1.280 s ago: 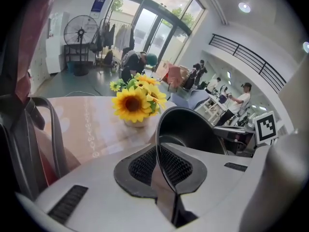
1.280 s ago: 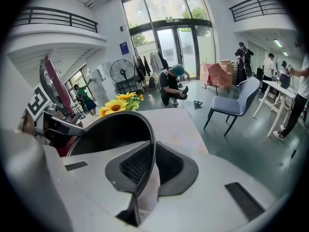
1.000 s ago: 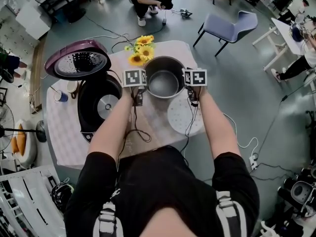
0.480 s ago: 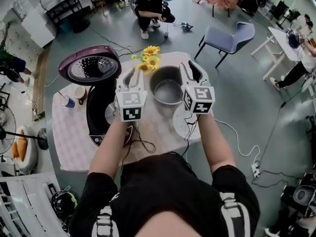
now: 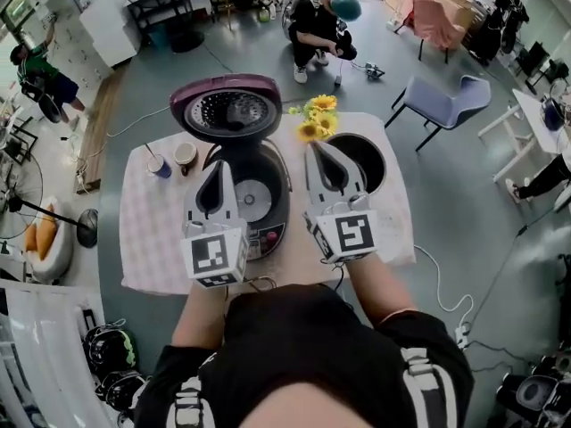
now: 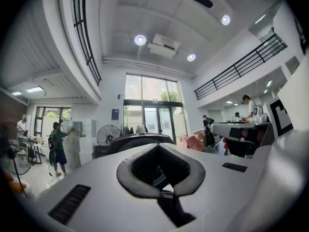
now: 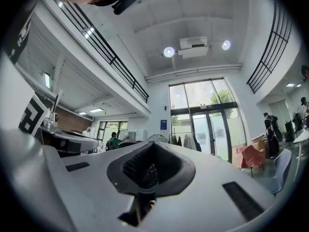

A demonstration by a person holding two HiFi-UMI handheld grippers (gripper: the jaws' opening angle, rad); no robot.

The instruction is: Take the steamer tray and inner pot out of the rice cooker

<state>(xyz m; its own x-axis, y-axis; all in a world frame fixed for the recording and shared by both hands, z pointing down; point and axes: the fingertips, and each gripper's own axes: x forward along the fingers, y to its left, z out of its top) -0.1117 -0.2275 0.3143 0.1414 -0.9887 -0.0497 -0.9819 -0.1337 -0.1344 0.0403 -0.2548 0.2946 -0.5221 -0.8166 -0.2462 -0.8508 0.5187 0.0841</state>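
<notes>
The pot (image 5: 370, 157) is out of the rice cooker (image 5: 250, 199) and sits near the far right corner of the counter (image 5: 147, 230), so the job looks done. I cannot see the steamer tray now. A second ago both grippers were low at the pot's rim. Now the left hand-held gripper (image 5: 218, 169) and right hand-held gripper (image 5: 316, 150) are up high. Their jaws have just closed on nothing. Next they only need to rest

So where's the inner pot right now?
In the head view the inner pot stands on the table, right of the open rice cooker and next to the sunflowers, partly hidden behind the right gripper.
</notes>
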